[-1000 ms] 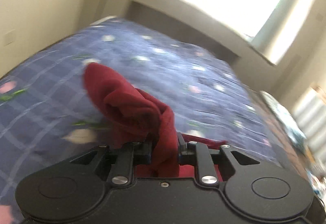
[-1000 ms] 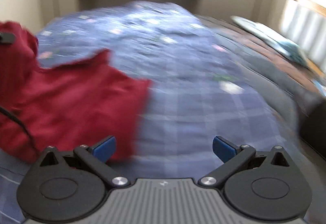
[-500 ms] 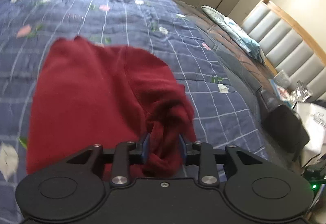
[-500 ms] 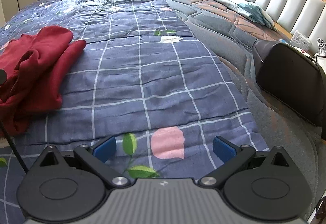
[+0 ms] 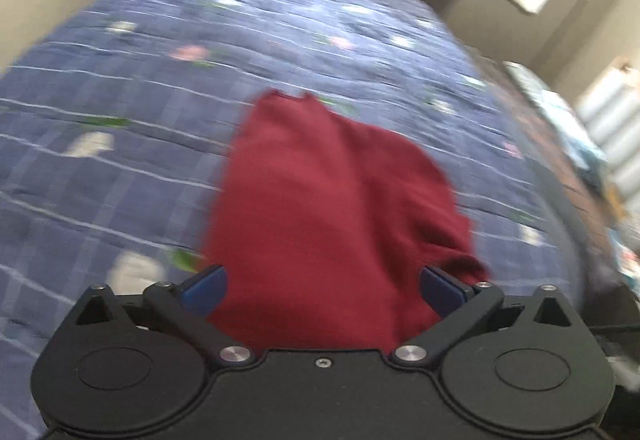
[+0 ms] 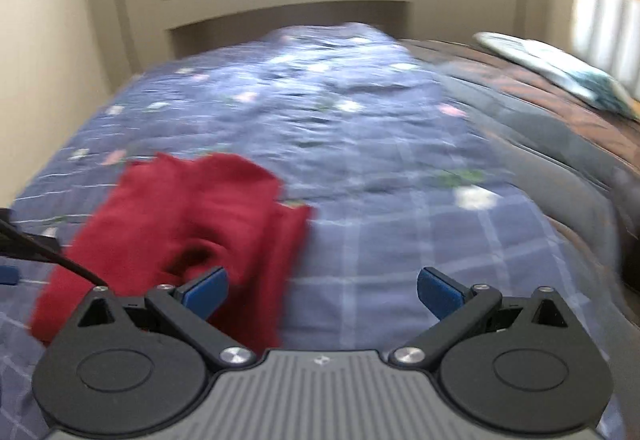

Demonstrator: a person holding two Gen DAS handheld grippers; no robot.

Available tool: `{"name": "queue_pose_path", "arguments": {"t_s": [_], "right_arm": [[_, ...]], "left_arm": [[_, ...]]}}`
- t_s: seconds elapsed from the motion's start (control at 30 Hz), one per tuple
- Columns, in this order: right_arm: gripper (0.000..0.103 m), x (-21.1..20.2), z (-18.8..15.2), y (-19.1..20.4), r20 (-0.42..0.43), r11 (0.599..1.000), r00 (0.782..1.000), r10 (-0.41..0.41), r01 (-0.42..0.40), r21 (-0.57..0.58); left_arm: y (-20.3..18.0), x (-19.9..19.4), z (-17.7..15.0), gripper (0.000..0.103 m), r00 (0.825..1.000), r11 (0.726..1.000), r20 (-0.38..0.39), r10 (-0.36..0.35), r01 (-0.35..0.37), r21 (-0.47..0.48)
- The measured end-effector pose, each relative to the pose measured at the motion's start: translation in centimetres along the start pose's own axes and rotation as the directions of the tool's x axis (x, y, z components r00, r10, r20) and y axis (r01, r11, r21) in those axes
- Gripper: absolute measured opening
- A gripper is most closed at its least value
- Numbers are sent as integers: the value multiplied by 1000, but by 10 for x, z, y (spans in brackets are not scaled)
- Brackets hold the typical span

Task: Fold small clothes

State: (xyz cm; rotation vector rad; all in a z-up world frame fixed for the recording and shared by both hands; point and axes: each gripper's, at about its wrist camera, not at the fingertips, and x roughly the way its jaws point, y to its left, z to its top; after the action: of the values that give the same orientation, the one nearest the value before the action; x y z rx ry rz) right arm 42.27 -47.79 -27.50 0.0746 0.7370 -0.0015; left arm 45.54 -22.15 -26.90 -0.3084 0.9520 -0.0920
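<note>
While blurred, both views readable: left gripper (image 5: 322, 290) jaws just sprung wide, red garment (image 5: 332, 208) loose between them, unpinched, spread on blue checked quilt (image 5: 120, 88). Right gripper (image 6: 322, 290) spread wide, empty, garment (image 6: 192, 224) beside its left finger.

Left gripper (image 5: 322, 290) fingers just opened, released red garment (image 5: 332, 208).

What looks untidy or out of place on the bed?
Only the red garment: it lies rumpled and bunched on the blue quilt, not folded. The left gripper, jaws just opened, no longer grips it.
</note>
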Motion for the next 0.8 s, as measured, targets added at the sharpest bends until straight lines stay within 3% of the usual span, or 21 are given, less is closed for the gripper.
{"name": "queue_pose_path", "arguments": {"t_s": [0.03, 0.2, 0.27, 0.53, 0.63, 0.7, 0.8], "right_arm": [[98, 2, 3, 5, 4, 999, 1000, 30, -30, -20], [57, 11, 12, 36, -21, 982, 996, 85, -87, -165], [50, 13, 9, 44, -46, 976, 995, 94, -101, -195], [50, 15, 0, 52, -90, 973, 993, 74, -92, -213], [38, 14, -4, 53, -97, 971, 993, 66, -86, -223], [24, 13, -5, 55, -101, 970, 993, 68, -89, -228], [15, 12, -6, 58, -98, 965, 992, 77, -99, -242]], "left_arm": [[5, 0, 3, 102, 999, 999, -2, 37, -37, -7], [31, 10, 19, 102, 989, 987, -31, 147, -149, -64], [38, 15, 25, 102, 983, 980, -60, 174, -178, -83], [50, 22, 29, 102, 971, 963, -107, 214, -228, -143], [54, 22, 29, 102, 974, 958, -102, 200, -217, -190], [54, 22, 30, 102, 975, 956, -105, 197, -214, -201], [54, 22, 31, 102, 975, 956, -103, 198, -216, -199]]}}
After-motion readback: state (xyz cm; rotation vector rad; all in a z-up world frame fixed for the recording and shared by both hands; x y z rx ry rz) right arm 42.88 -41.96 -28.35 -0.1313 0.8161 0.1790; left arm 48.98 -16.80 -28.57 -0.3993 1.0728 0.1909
